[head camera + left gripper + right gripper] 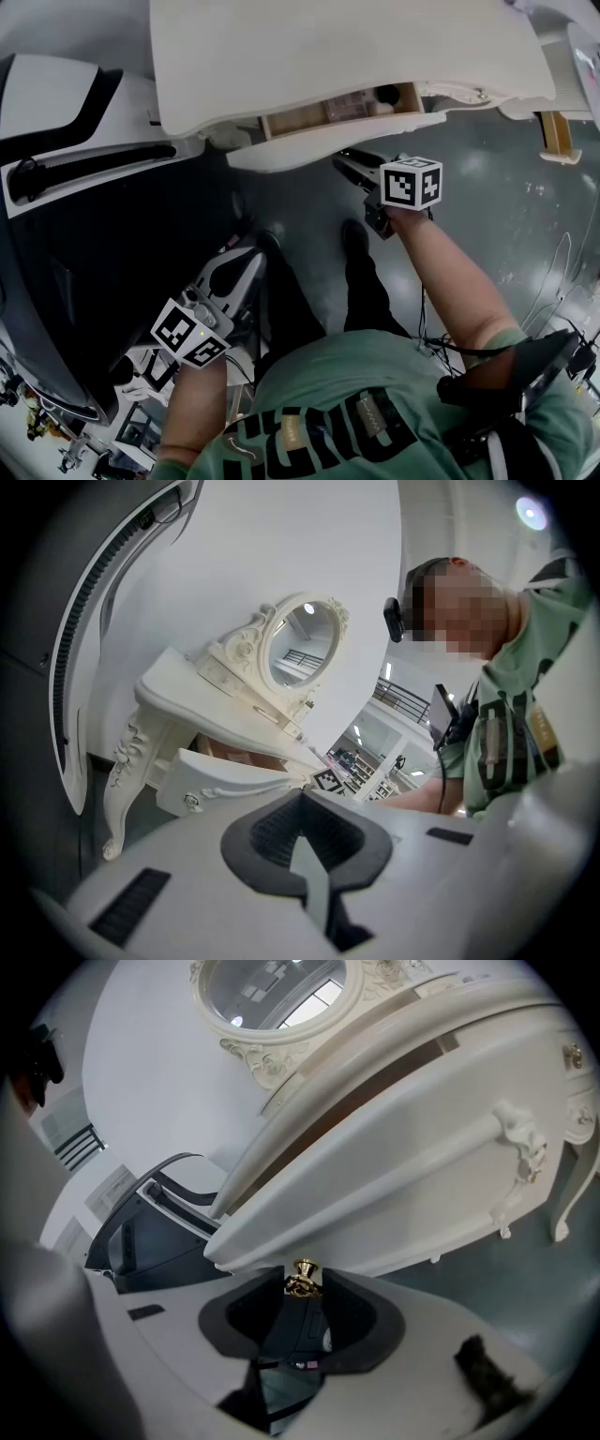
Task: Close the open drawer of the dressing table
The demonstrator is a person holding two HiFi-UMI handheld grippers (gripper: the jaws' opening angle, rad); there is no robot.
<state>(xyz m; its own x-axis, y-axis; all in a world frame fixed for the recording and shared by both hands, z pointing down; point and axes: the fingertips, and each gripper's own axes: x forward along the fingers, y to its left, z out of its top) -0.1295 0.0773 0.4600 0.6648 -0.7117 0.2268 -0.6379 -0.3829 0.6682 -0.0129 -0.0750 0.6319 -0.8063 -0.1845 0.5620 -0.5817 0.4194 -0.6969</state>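
- Nearby, a large black-and-white curved machine housing point(75, 103) stands left of the white carved dressing table point(337, 47), and an oval white-framed mirror point(302, 647) sits on its surface.
- The white curved drawer point(319, 148) juts out under the top, its wooden inside showing.
- Right claw point(302, 1284), arm outstretched and tilted down, is clamped on the drawer's small gold knob point(303, 1277).
- Left claw point(302, 797) is held low beside the person, roughly level, jaws together and empty.

drawer point(319, 150) juts out under tabletop point(347, 47) — mirror point(302, 649) on top.
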